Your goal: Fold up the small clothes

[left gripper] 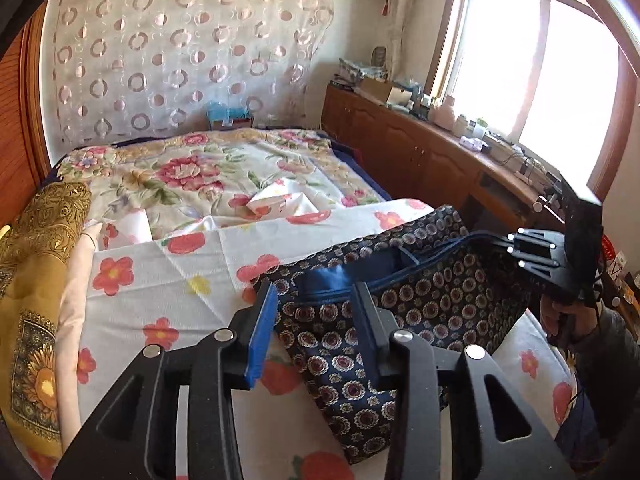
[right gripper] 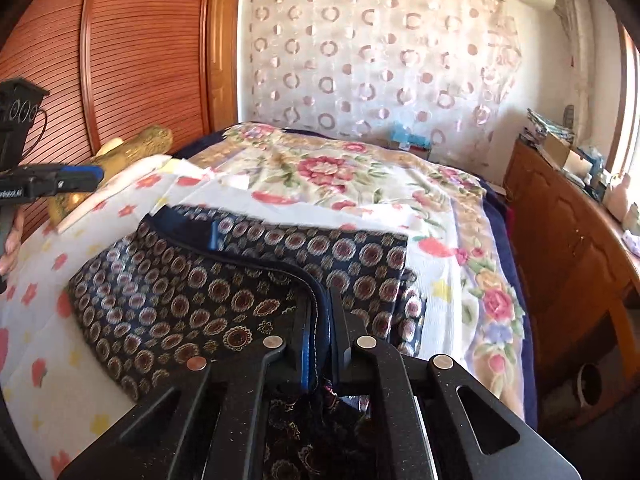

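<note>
The dark patterned garment (left gripper: 400, 300) lies on the white flowered sheet (left gripper: 160, 276) at the near edge of the bed (right gripper: 472, 216), its navy-piped edge partly raised off the sheet. We judge it a small vest or similar piece, though its exact cut is hard to tell.

Our right gripper (right gripper: 320, 340) has its jaws drawn narrow on the piped edge, which runs straight between the blue pads. In the left wrist view we see the same tool at the right side of the garment, lifting that edge clear of the sheet.

Our left gripper (left gripper: 316, 320) hovers above the left portion of the garment with its jaws wide and nothing between them; the cloth lies beneath the fingers rather than in them.

As we judge it, the fold is at an early stage. The garment looks doubled along one line, with a layer lying over another, but it is loose and uneven, with one side in the air. What remains, we think, is a second grasp with the left tool, carrying the held edge across, and laying the piece flat. A folded floral cloth (left gripper: 280, 200) rests farther up the bed, toward the middle.
</note>
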`<act>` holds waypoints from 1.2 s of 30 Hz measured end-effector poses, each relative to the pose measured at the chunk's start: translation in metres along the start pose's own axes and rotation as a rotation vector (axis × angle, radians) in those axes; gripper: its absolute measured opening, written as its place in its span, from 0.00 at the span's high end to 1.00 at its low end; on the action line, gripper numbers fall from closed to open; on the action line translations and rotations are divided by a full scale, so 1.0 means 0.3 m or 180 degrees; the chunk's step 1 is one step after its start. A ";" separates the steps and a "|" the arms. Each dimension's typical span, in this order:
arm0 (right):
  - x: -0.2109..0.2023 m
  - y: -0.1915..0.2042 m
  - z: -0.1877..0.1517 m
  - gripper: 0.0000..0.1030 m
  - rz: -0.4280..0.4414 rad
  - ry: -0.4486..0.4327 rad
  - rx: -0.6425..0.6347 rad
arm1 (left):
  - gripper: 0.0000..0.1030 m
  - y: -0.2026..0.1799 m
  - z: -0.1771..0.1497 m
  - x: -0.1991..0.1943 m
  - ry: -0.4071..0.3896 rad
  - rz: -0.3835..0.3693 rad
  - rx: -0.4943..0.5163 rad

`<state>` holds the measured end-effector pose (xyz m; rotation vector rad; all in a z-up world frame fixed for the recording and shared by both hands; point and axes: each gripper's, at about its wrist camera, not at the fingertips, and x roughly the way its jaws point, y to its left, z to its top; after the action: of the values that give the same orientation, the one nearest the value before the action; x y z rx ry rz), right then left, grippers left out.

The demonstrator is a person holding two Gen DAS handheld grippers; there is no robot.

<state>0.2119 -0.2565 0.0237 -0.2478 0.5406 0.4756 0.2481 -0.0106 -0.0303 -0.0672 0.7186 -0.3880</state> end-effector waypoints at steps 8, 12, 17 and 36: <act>0.086 0.012 0.075 0.96 0.0074 0.0057 -0.0082 | 0.62 0.060 -0.010 0.131 0.0292 0.0010 -0.0119; 0.125 0.004 0.104 0.96 -0.0023 0.0106 -0.0127 | 0.62 0.060 -0.009 0.164 0.0351 -0.0019 -0.0155; 0.204 0.002 0.109 0.96 -0.0100 0.0306 -0.0117 | 0.62 0.055 -0.008 0.215 0.0468 -0.0054 -0.0126; -0.068 -0.046 0.083 0.49 -0.0427 0.0134 0.0253 | 0.27 0.060 -0.033 0.282 0.0598 0.0119 -0.0105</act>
<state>0.2140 -0.2672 0.0568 -0.2169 0.5787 0.3187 0.3054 -0.0244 -0.0946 -0.0486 0.9106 -0.3495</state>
